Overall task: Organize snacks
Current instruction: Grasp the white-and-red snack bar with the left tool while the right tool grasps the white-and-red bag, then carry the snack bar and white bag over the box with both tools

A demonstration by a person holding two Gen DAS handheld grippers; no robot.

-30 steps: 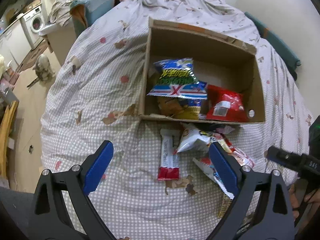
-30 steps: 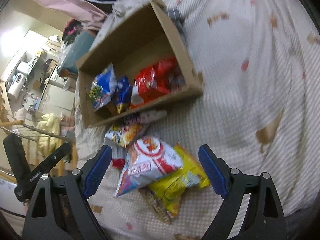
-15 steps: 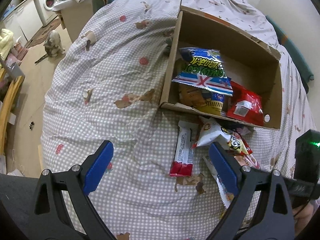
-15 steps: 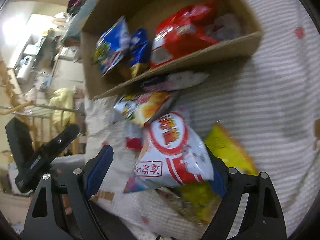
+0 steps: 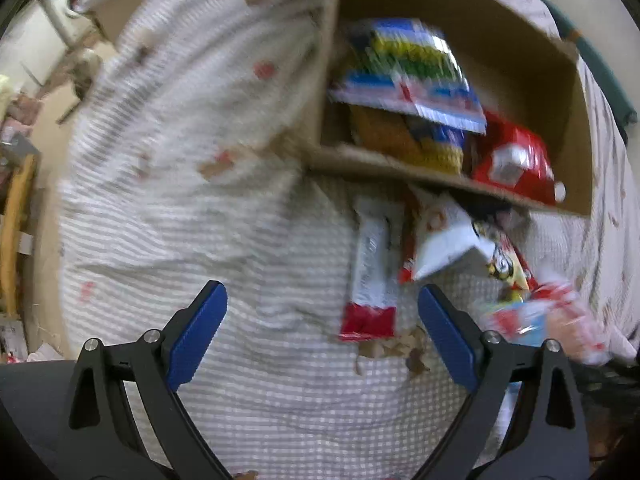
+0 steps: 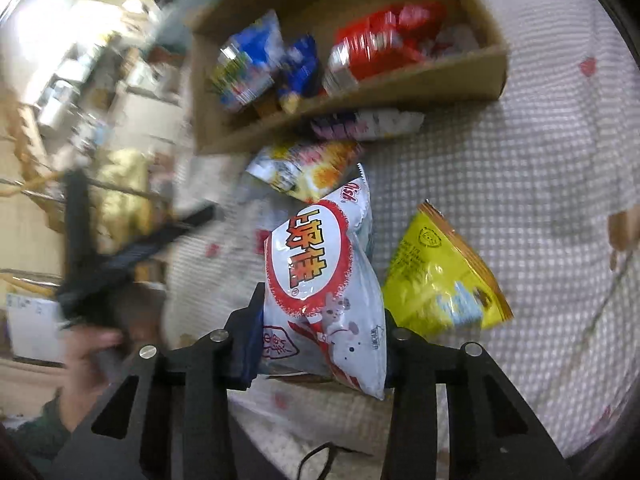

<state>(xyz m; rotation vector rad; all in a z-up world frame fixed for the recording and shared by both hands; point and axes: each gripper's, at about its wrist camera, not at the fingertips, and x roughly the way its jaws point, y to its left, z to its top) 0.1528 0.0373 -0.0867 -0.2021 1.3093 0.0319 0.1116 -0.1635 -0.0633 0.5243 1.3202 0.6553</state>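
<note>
A white and red snack bag (image 6: 320, 280) stands between the jaws of my right gripper (image 6: 320, 320), which are closing; both pads press its lower half. It also shows, blurred, at the right in the left wrist view (image 5: 536, 316). Beside it lie a yellow bag (image 6: 440, 276) and an orange and white bag (image 6: 308, 168). My left gripper (image 5: 320, 292) hangs open over the checked bed cover (image 5: 200, 160), just left of a red and white bar (image 5: 372, 280) and a white bag (image 5: 444, 236). The cardboard box (image 5: 400, 168) behind holds a blue and yellow bag (image 5: 408, 64) and a red bag (image 5: 516, 160).
The box (image 6: 400, 84) lies on a bed whose cover drops away at the left. A washing machine (image 5: 68, 4) and floor clutter lie beyond that edge. A hand (image 6: 88, 344) with the other gripper's dark frame (image 6: 120, 256) is blurred at left in the right wrist view.
My right gripper has closed in on the white and red bag, and the bag now stands up between its fingers. My left gripper has sunk toward the cover and the red and white bar.
</note>
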